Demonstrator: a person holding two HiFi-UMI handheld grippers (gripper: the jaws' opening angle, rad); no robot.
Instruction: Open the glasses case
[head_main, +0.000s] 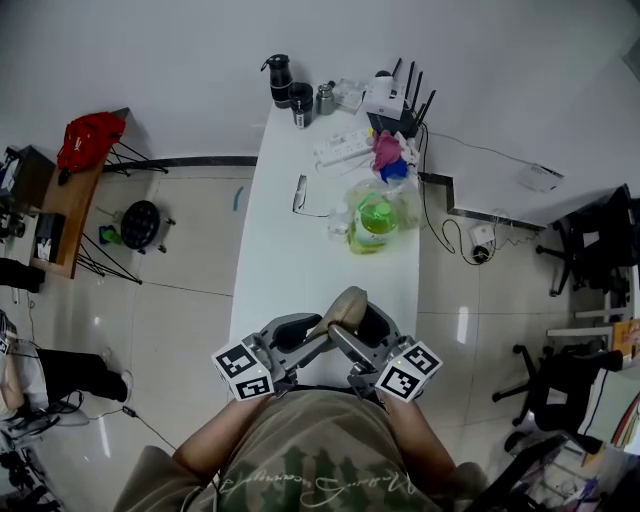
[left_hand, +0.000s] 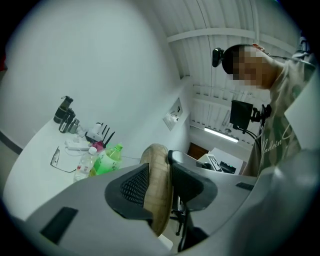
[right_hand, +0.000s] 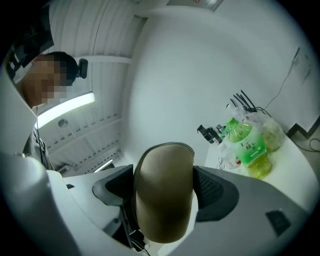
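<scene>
A tan glasses case (head_main: 343, 306) is held in the air over the near end of the white table (head_main: 275, 270), close to the person's chest. My left gripper (head_main: 303, 328) is shut on it and grips it across its thin side, so in the left gripper view the case (left_hand: 158, 186) shows edge-on between the pads. From the right, my right gripper (head_main: 362, 324) is shut on the case (right_hand: 165, 195) across its broad width, both pads against its sides. Whether the lid stands ajar I cannot tell.
Farther along the table lie spectacles (head_main: 300, 193), a green bottle (head_main: 375, 222) in a clear bag, a power strip (head_main: 343, 148), a router (head_main: 388, 98) and dark flasks (head_main: 283, 80). Office chairs (head_main: 590, 245) stand to the right, and a side table with a red bag (head_main: 90, 135) to the left.
</scene>
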